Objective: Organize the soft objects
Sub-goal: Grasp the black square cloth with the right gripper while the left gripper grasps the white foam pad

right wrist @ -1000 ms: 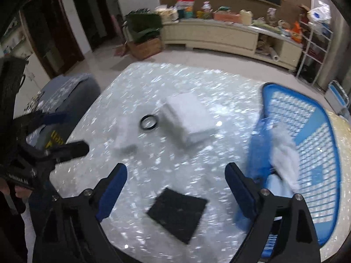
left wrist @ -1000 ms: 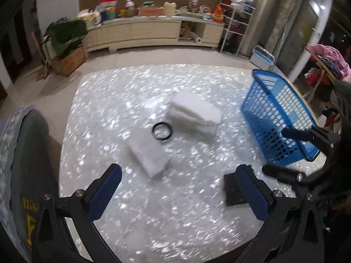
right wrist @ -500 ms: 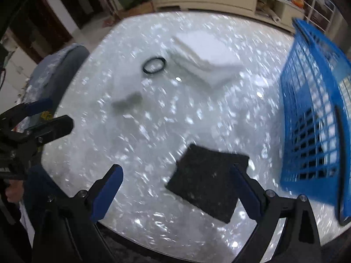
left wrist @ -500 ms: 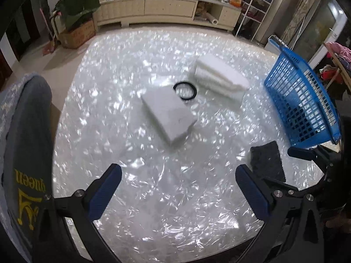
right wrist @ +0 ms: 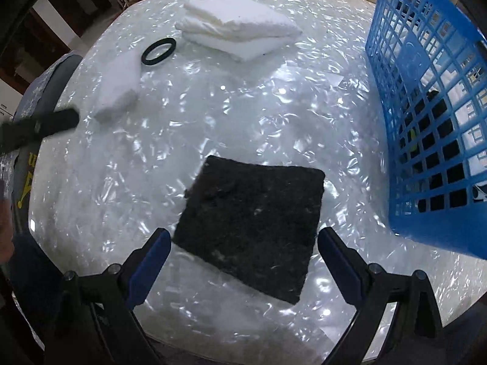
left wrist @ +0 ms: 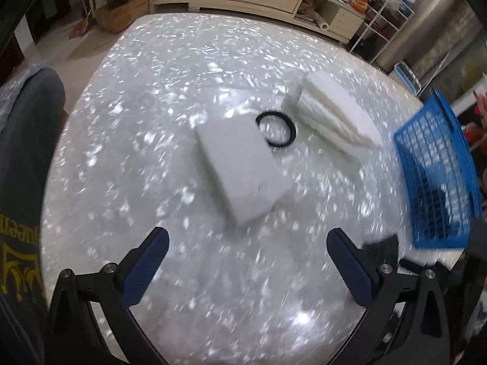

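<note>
Right wrist view shows the right gripper (right wrist: pixel 242 257) spread wide and empty over the black felt square (right wrist: pixel 252 222) near the table's (right wrist: pixel 274 106) front edge, beside the blue basket (right wrist: pixel 426 97). The left gripper (left wrist: pixel 248 261), equally wide and empty, faces the white foam block (left wrist: pixel 240 167). Closing too high risks merely sliding the thin felt.

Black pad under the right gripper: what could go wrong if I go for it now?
The black pad lies flat and thin on the glossy table, so the open right gripper may scrape or push it instead of pinching. The blue basket stands close on the right; a wide swing could knock it.
</note>
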Demonstrator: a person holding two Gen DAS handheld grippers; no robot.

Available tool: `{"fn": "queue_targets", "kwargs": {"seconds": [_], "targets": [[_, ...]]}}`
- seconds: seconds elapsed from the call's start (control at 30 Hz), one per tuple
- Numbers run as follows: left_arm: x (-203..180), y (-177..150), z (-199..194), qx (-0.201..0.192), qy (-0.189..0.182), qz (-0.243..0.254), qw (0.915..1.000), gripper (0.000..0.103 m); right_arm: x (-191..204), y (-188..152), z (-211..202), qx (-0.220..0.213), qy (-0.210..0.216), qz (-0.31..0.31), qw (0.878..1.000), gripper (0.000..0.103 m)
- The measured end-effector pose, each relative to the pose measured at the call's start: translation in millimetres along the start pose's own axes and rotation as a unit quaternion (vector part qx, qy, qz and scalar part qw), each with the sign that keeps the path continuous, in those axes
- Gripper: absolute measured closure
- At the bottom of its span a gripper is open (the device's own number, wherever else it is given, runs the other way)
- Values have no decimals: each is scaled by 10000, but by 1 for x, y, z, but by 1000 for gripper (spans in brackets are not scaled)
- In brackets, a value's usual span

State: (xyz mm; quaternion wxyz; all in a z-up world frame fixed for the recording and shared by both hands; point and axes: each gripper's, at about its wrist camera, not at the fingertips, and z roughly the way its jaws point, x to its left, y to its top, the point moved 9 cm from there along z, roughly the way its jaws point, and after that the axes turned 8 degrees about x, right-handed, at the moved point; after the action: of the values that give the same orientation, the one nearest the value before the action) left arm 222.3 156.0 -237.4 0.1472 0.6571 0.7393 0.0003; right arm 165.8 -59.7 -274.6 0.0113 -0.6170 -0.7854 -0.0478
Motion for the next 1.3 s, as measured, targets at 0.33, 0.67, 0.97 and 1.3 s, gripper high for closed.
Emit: {"fn": "queue_targets", "kwargs": {"seconds": [0.33,0.67,0.97,1.3], "targets": [[-1,46,36,91,324,-197,9992,0,-19,4,5,-10,-54,37,10000,6],[10,63,58,195,719,-178,9971,0,-24,7,6,-44,-80,-1,10000,8],[3,70,62,239,769,387,9960,30,-14,13,-4,-77,-64,-44,9999,16],[-8,47,49,207,409,793,9958,51,-8,7,-8,-121,-53,-127,9998,29]]}}
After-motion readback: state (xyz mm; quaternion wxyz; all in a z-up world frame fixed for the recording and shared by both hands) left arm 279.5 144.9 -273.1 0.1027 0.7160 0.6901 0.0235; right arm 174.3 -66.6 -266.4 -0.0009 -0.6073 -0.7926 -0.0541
